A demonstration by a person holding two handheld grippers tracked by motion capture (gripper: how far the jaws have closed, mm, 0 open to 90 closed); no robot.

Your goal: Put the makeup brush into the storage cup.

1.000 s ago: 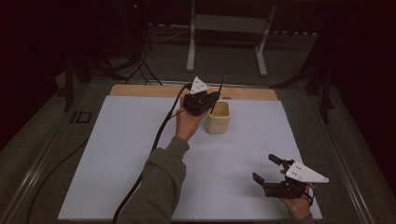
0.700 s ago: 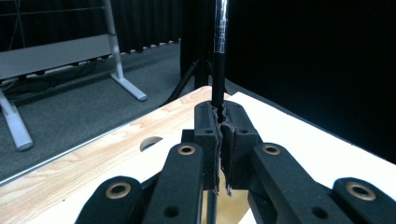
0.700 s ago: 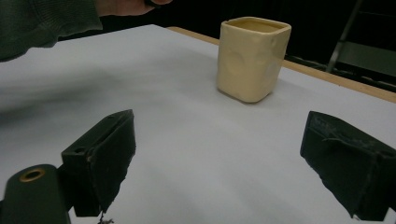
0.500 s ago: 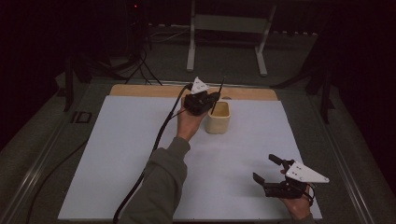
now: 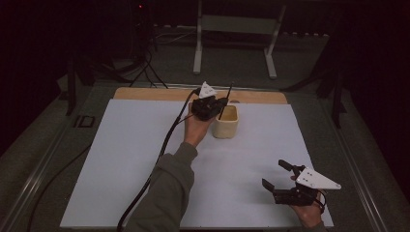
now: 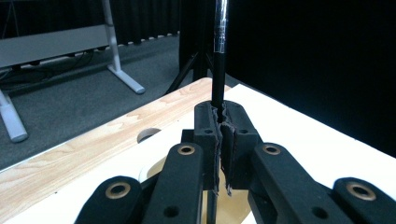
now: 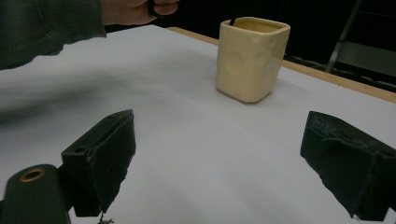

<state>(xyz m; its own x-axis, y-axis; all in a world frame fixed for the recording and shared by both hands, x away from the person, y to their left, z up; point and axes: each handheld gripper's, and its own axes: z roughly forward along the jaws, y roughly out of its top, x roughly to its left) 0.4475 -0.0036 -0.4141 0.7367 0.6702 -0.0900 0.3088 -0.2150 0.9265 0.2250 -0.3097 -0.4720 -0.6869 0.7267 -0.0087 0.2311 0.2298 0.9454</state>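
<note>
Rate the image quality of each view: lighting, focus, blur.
High view: dim, surroundings nearly black, white table evenly lit, no glare. Left gripper view: left tool sharp on the black pen, small highlight on its metal band, background soft. Right gripper view: near jaws of the right tool soft, cream cup fairly sharp, sleeve blurred.

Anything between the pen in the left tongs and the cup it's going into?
Nothing visible. The left tongs are shut on the slim black pen, held upright right over the cream square-sided cup; its lower end already dips inside the rim. The right tongs sit open, far off near the table's front edge.
</note>
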